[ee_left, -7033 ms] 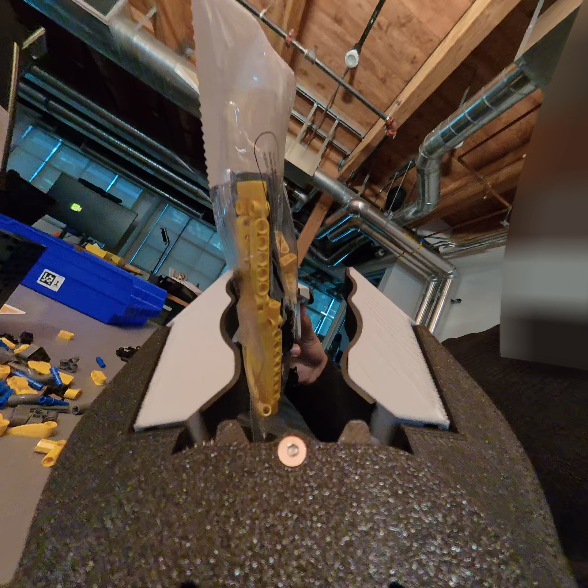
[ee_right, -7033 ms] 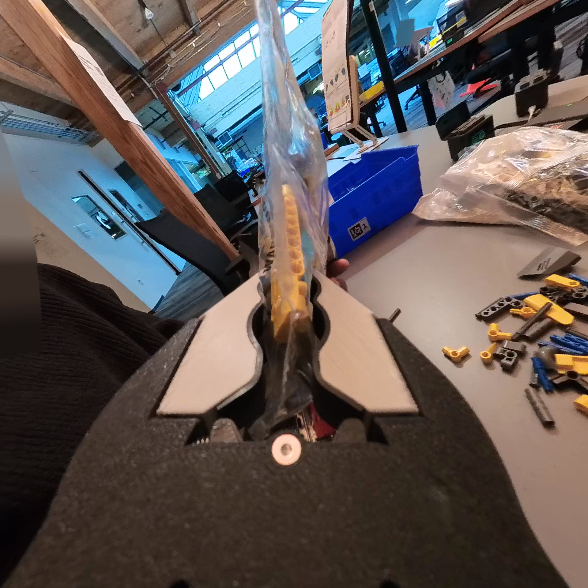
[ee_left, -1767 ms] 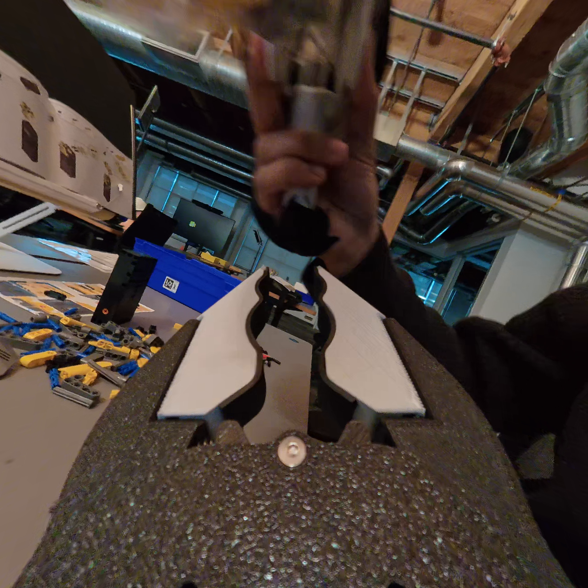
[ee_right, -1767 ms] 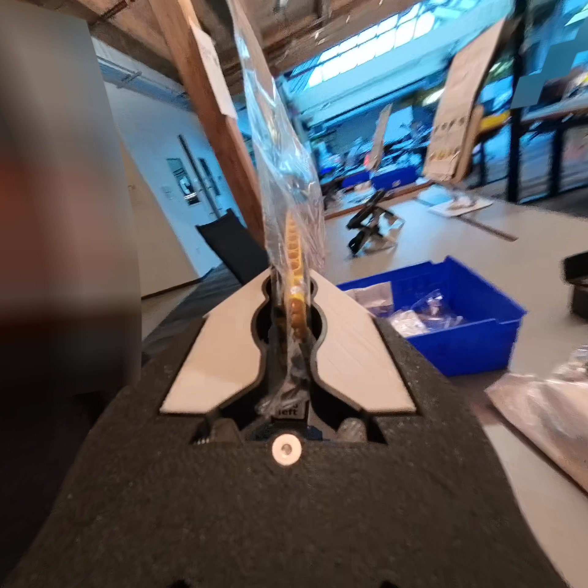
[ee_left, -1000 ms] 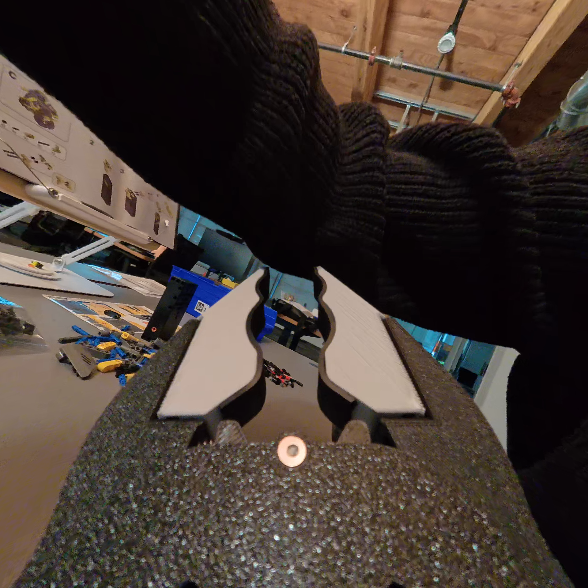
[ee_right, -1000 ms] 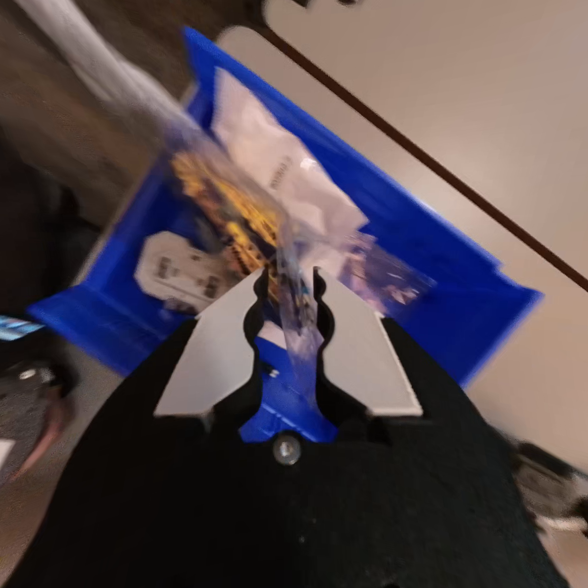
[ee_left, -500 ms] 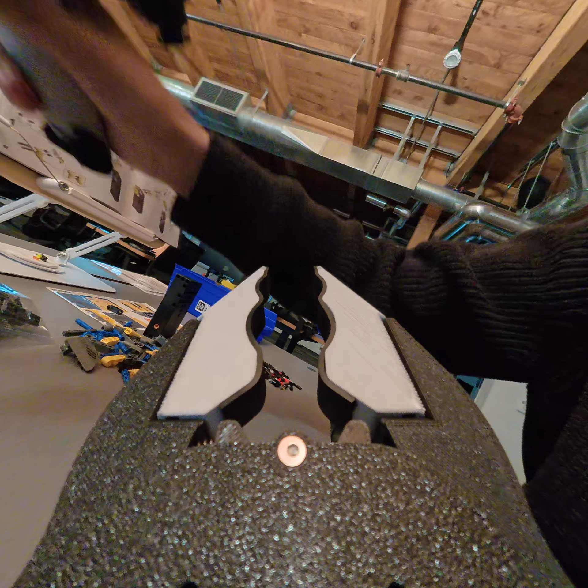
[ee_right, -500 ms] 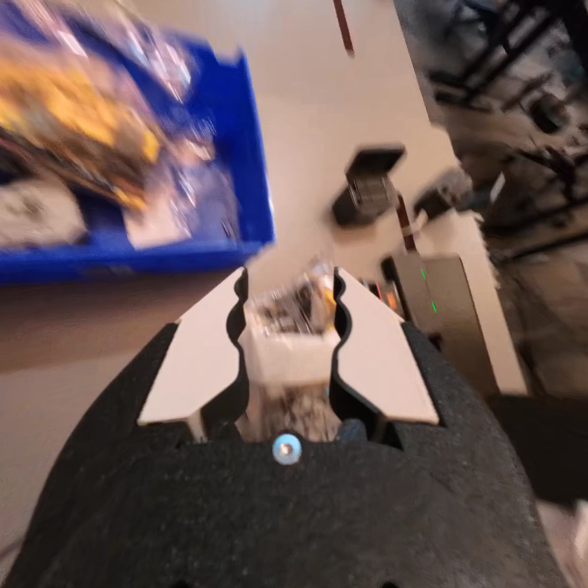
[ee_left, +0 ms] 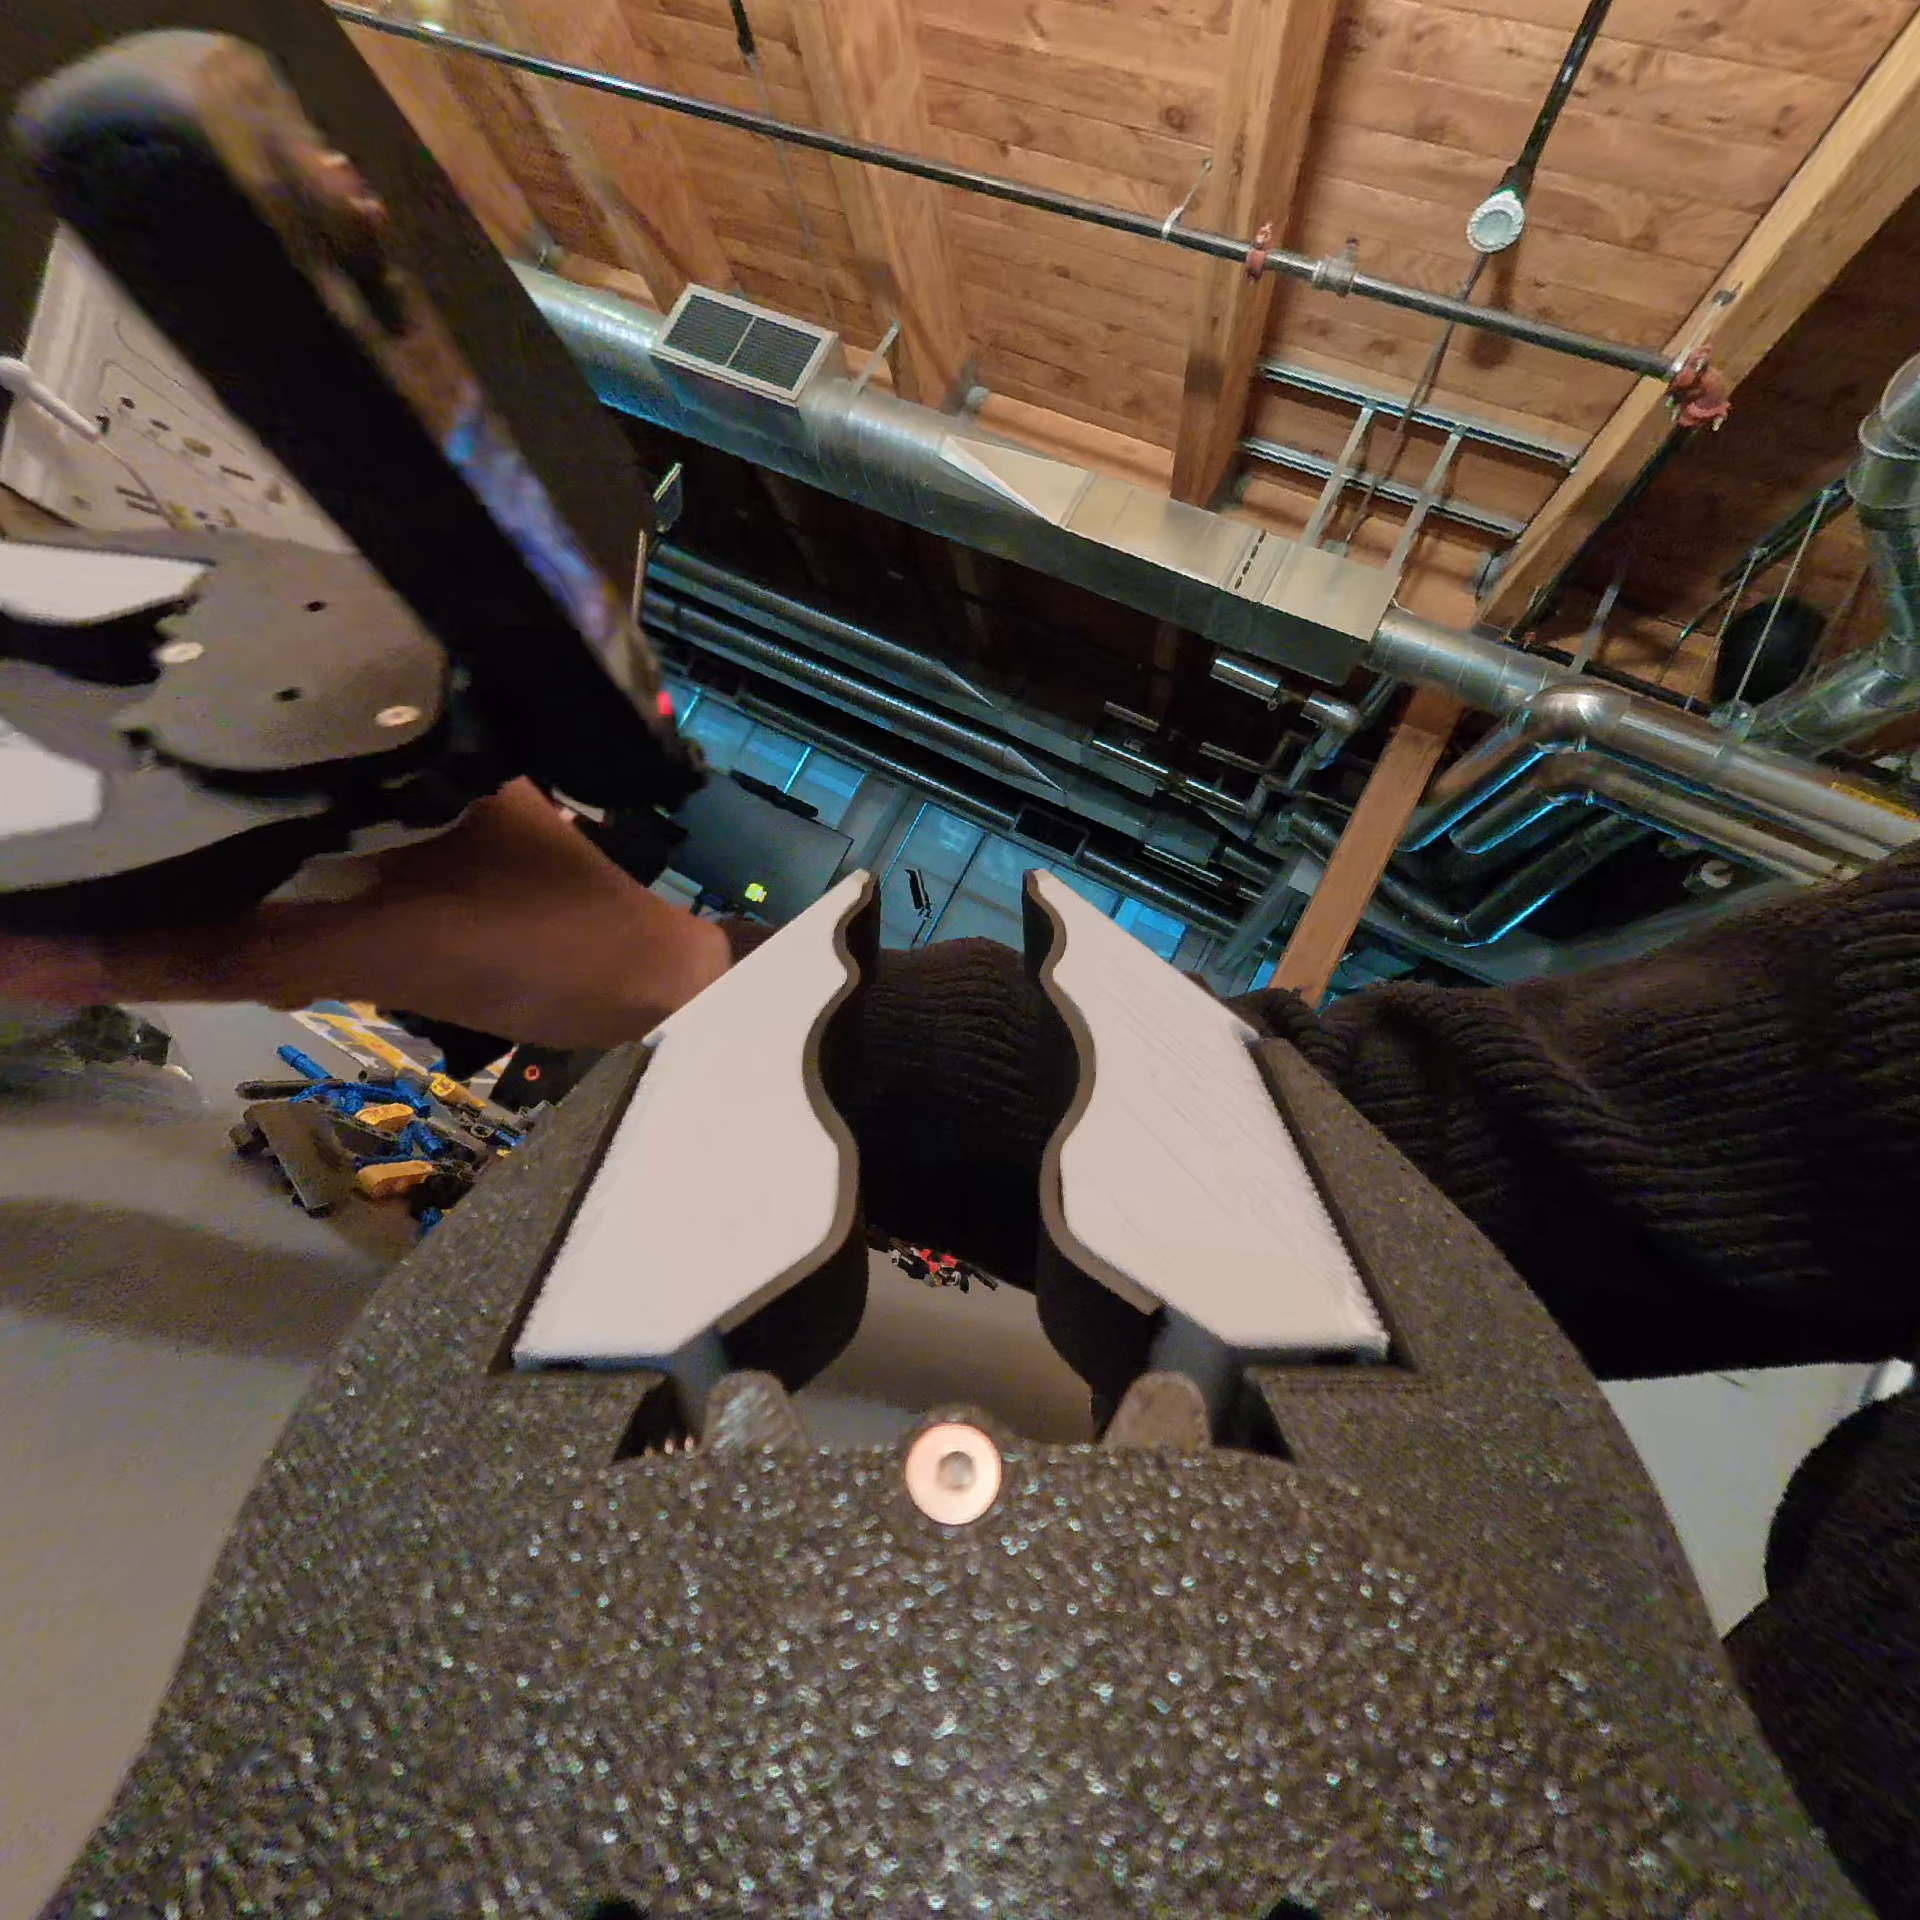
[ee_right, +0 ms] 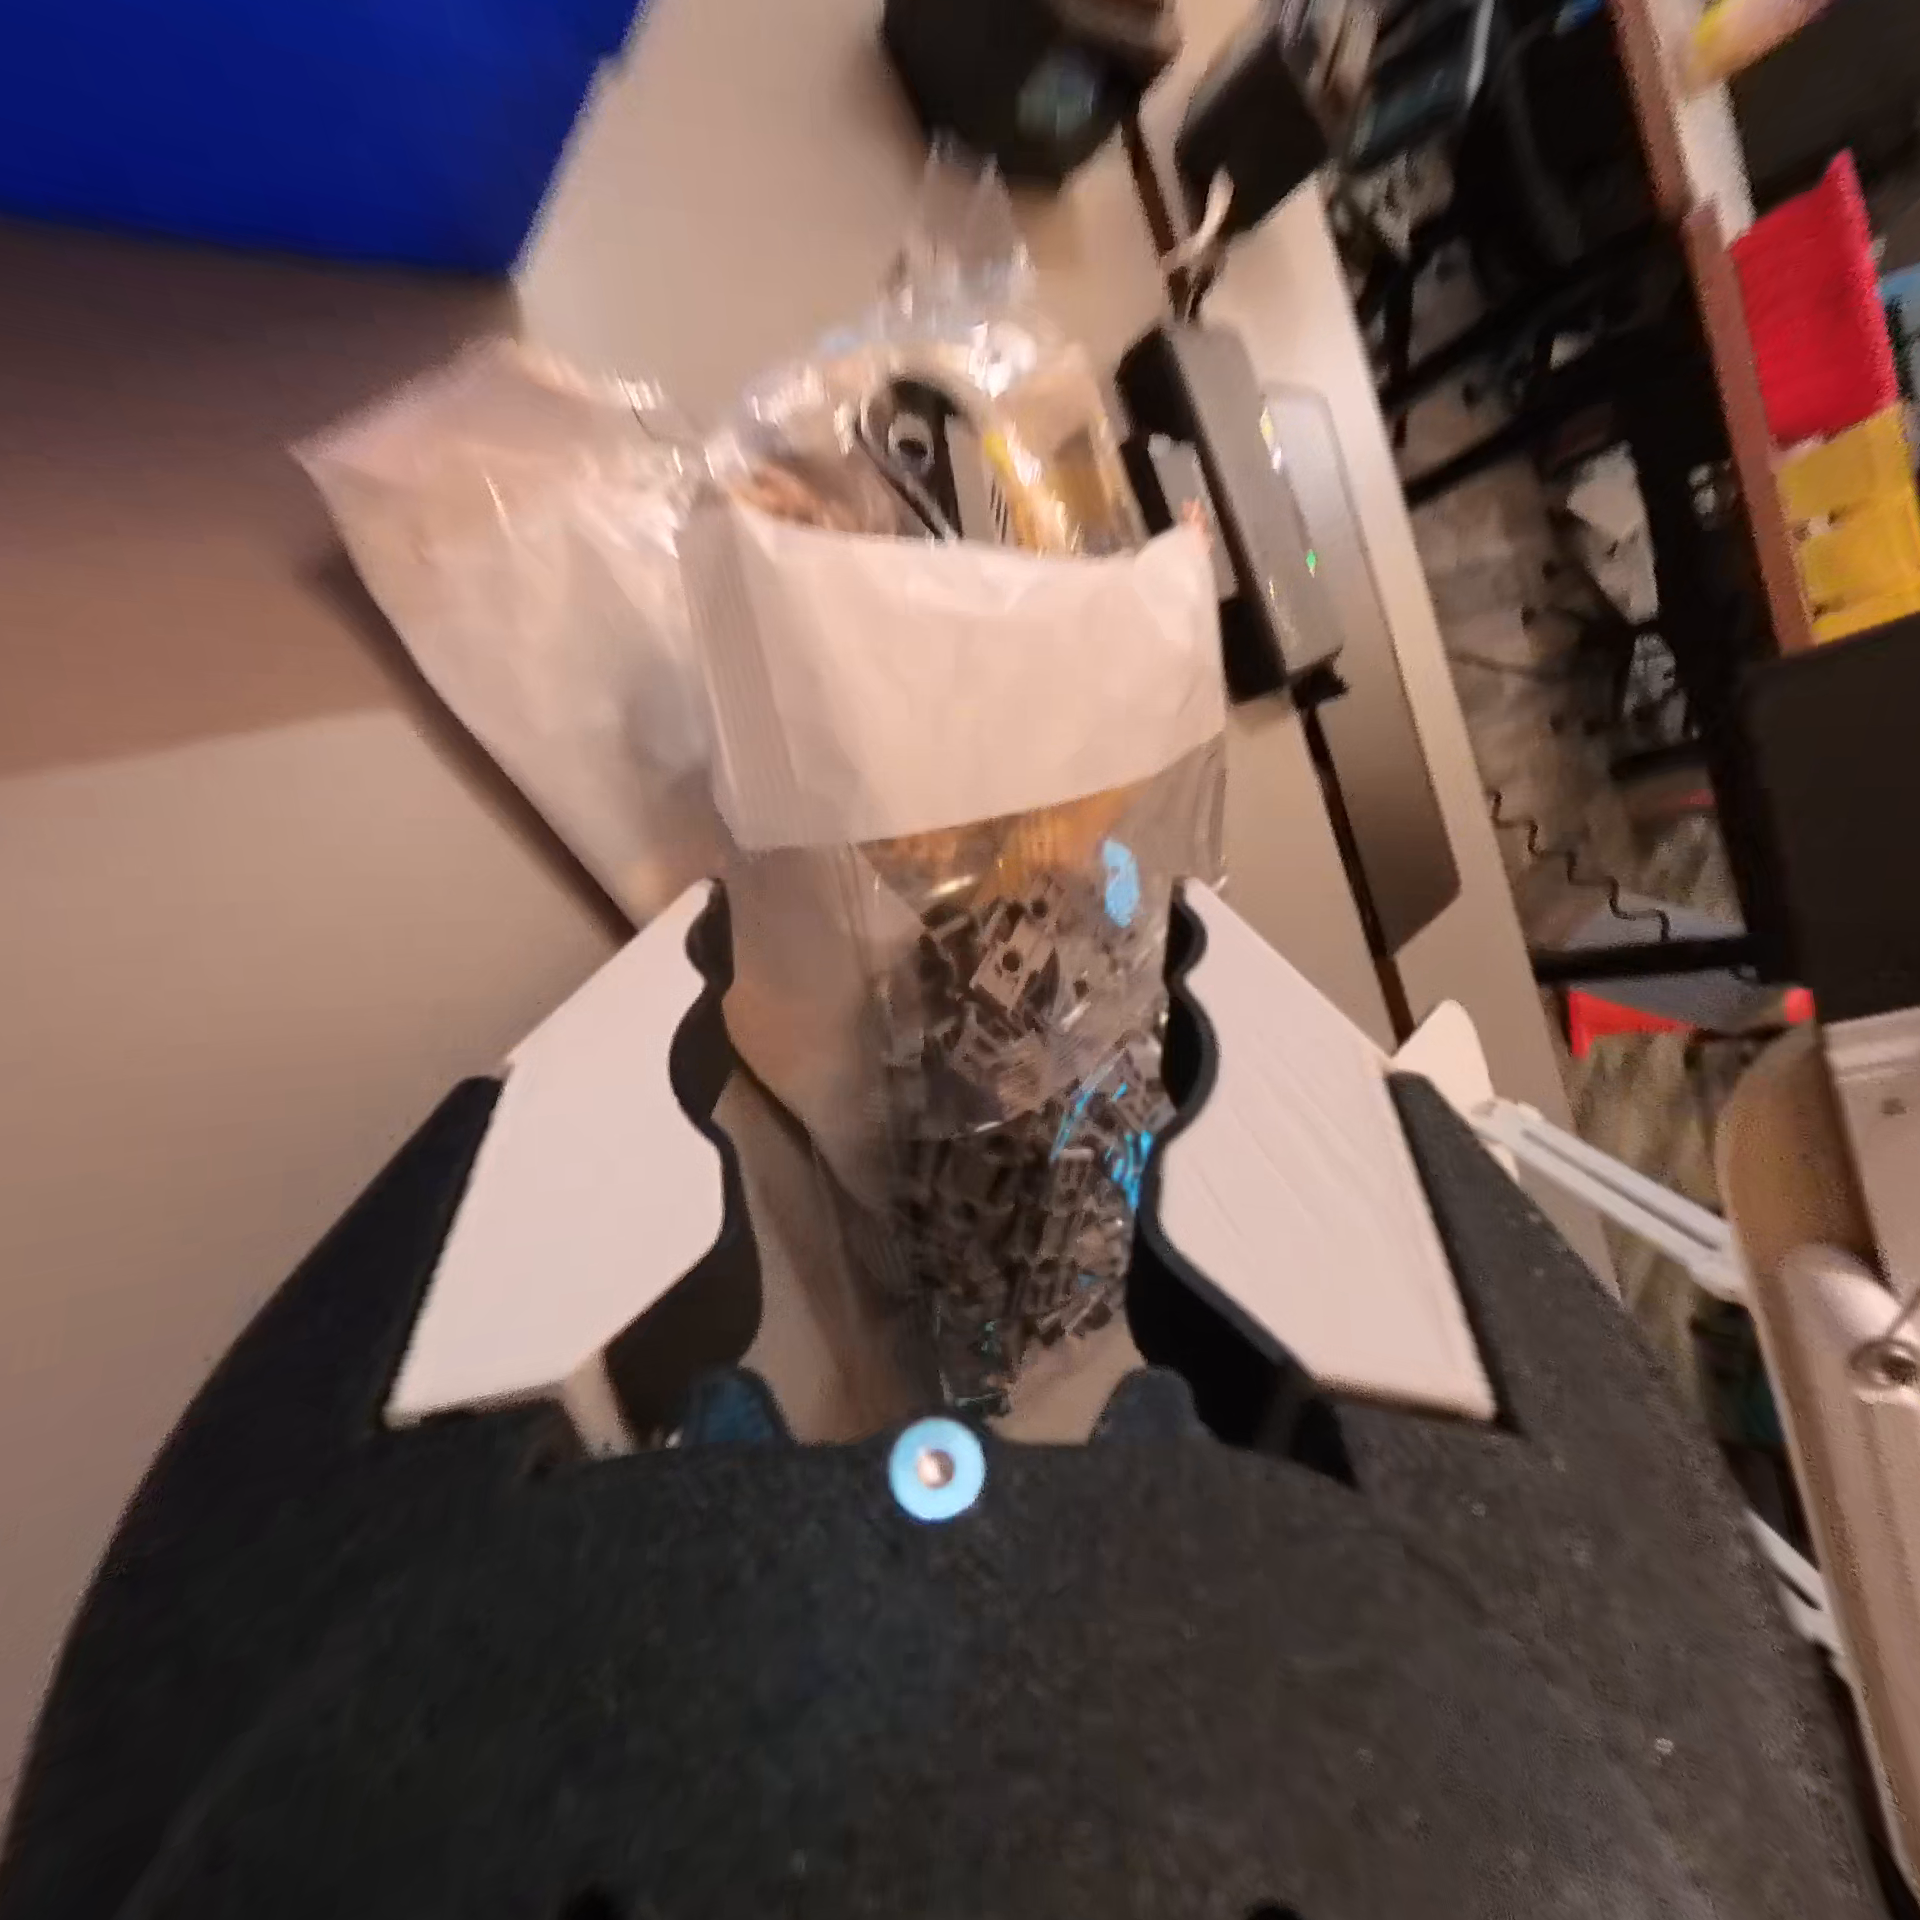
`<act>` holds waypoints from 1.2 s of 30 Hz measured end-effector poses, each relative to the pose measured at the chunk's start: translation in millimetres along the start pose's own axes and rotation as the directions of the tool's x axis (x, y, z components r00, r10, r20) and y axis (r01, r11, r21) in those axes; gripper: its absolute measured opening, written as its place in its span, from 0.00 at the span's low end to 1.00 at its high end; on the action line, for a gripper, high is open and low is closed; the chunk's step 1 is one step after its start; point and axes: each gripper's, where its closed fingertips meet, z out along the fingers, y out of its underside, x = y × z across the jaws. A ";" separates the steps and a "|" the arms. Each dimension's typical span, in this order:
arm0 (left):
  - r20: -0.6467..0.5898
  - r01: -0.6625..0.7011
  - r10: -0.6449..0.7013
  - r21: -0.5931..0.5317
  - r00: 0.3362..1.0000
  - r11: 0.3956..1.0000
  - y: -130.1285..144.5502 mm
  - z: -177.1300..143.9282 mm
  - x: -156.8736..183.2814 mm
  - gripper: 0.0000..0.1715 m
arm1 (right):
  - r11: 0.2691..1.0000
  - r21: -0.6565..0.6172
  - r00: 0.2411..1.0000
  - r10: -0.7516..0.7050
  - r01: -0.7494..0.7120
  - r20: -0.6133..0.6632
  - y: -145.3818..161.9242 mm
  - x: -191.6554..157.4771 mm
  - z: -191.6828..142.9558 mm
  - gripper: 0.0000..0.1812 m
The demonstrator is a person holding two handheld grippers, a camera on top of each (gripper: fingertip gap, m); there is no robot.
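My right gripper (ee_right: 951,894) is wide open, with one jaw on each side of a clear plastic bag (ee_right: 997,1091) of small dark parts that lies on the tan table. The bag has a white band (ee_right: 956,686) across it, and a second clear bag (ee_right: 499,582) lies to its left. The picture is blurred, so I cannot tell if the fingers touch the bag. My left gripper (ee_left: 951,894) is slightly open and empty, held above the table with a black sleeve (ee_left: 1558,1143) behind it. The right gripper (ee_left: 208,675) shows at upper left in the left wrist view, in a hand.
A blue bin (ee_right: 260,104) stands at the far left. A grey box with a green light (ee_right: 1278,540) and black devices sit beyond the bags. Shelves with red and yellow bins (ee_right: 1829,395) are at the right. Loose blue, yellow and black parts (ee_left: 384,1132) lie on the table. The tips of one gripper are about 25 centimetres away from the tips of the other. The white band (ee_right: 956,686) lies some 4 centimetres from my right tips, 25 centimetres from my left tips.
My right gripper let go of the bag with yellow parts at the blue bin, opened wide and swung over to the bag of dark parts. The left gripper stayed empty and barely moved.
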 end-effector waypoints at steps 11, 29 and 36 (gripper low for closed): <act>-0.006 0.000 -0.001 -0.007 1.000 1.000 1.3 1.1 0.7 0.15 | 0.942 0.186 0.957 0.257 -0.280 0.137 -33.5 61.9 -48.3 0.00; -0.241 0.085 -0.098 -0.064 0.965 0.994 13.9 15.6 49.5 0.17 | 0.388 0.317 0.393 0.132 -0.865 0.910 -117.5 26.7 -311.8 0.00; -0.401 0.208 -0.126 0.167 0.908 0.964 -37.9 -4.3 71.2 0.25 | 0.347 0.351 0.405 0.093 -0.870 0.910 -112.5 25.0 -348.8 0.00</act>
